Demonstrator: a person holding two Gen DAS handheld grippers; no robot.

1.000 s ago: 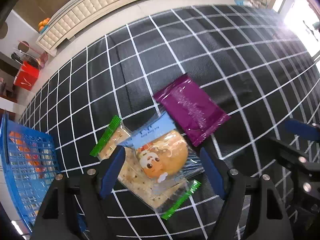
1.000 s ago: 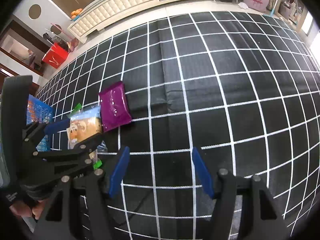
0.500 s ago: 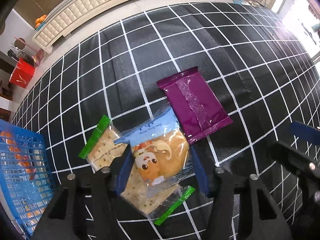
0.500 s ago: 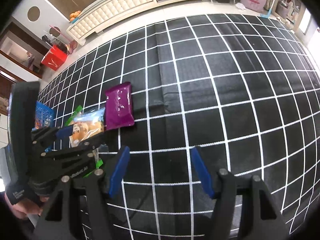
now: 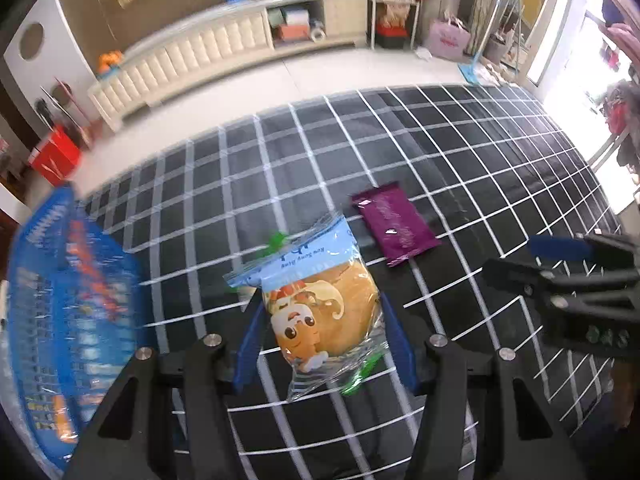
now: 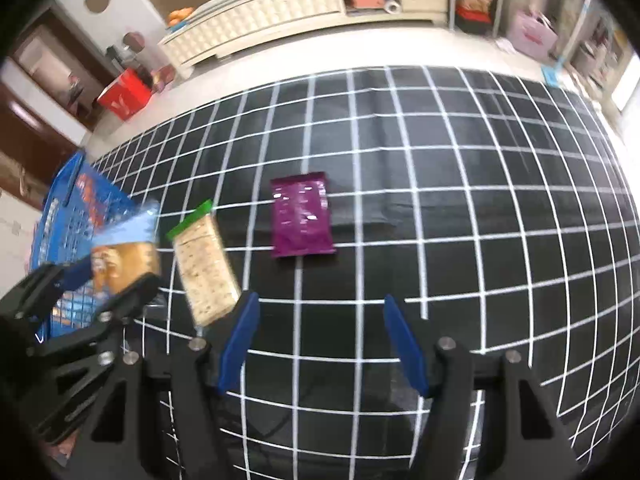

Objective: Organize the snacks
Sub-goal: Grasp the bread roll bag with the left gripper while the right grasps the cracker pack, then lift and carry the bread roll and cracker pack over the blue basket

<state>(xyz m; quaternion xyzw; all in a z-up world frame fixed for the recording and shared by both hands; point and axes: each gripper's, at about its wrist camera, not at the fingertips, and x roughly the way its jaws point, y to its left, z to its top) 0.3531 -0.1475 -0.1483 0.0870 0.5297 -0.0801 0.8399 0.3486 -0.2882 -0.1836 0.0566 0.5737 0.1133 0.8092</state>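
Pinched between the blue fingers of the left gripper (image 5: 320,340) is the bun packet (image 5: 320,304), a clear bag with a round golden bun and a cartoon face printed on it. Its long axis runs away from the camera along the fingers, with the light-blue header end pointing forward and the crimped clear end back toward the gripper body. In the right wrist view the same packet (image 6: 126,256) sits raised off the cloth, in front of the blue basket (image 6: 68,216).

That basket (image 5: 48,280) stands at the left edge of the checked cloth (image 5: 440,152), with orange-printed packs inside.

On the cloth lies the cracker packet (image 6: 206,264), flat, its long axis running from near to far, green-sealed end pointing away. Further right, apart from it, the purple packet (image 6: 302,216) also lies flat, long axis roughly toward the far edge; in the left view it (image 5: 394,230) sits just beyond the held bun.

Right gripper (image 6: 320,340) is spread wide over bare cloth, nothing between its fingers.
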